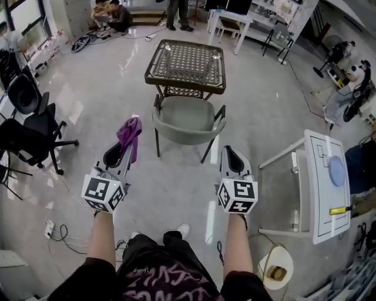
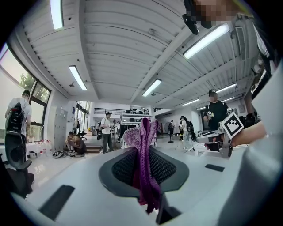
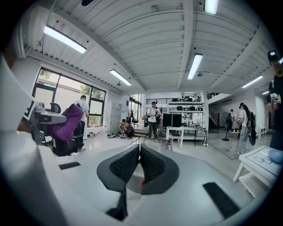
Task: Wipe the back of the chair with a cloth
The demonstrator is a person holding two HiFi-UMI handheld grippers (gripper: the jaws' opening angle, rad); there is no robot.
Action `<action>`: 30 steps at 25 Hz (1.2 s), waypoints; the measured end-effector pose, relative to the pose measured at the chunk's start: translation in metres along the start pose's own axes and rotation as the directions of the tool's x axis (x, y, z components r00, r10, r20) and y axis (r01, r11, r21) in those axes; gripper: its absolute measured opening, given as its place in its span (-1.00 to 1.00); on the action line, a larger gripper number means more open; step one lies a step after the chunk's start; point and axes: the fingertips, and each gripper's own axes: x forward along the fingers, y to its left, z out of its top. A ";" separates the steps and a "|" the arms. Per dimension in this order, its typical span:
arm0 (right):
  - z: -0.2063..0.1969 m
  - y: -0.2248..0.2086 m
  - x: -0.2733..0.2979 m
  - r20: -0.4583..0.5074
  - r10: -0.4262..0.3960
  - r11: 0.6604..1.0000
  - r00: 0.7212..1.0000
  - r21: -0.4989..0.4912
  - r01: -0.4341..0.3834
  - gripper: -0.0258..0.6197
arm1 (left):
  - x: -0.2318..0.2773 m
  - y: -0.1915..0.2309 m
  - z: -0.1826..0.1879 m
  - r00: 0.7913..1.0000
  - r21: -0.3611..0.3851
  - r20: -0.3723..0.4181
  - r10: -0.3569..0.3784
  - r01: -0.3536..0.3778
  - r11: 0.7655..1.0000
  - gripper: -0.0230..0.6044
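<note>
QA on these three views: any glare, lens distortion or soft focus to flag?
Head view: heavy fisheye bending at the edges, bright glare on the glossy floor; chair sharp. Left gripper view: black vignette, strip light blown out, purple cloth soft at its near end. Right gripper view: same vignette, window bright, near pads slightly soft.

The head view looks steeply down on the chair (image 1: 187, 117). Both gripper views face forward, low. All share the far sitting people (image 1: 110, 14).
</note>
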 end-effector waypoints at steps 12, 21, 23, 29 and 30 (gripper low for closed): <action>0.013 0.032 0.045 0.006 -0.051 0.999 0.999 -0.009 0.052 -0.83 | 0.028 0.057 0.003 0.997 -0.029 0.041 -0.064 0.065 0.997 -0.67; 0.012 0.045 0.054 0.017 -0.089 0.996 0.996 -0.027 0.090 -0.83 | 0.048 0.078 -0.013 0.992 -0.038 0.044 -0.120 0.122 0.992 -0.67; 0.008 0.039 0.056 0.015 -0.084 0.996 0.996 -0.026 0.084 -0.83 | 0.052 0.074 -0.020 0.992 -0.038 0.038 -0.118 0.119 0.992 -0.67; -0.012 0.012 0.074 0.003 -0.045 0.999 0.999 -0.018 0.045 -0.83 | 0.075 0.064 -0.041 0.997 -0.020 0.021 -0.068 0.068 0.997 -0.67; -0.017 0.008 0.077 0.001 -0.039 0.999 0.999 -0.013 0.039 -0.83 | 0.077 0.061 -0.045 0.998 -0.013 0.015 -0.056 0.056 0.998 -0.67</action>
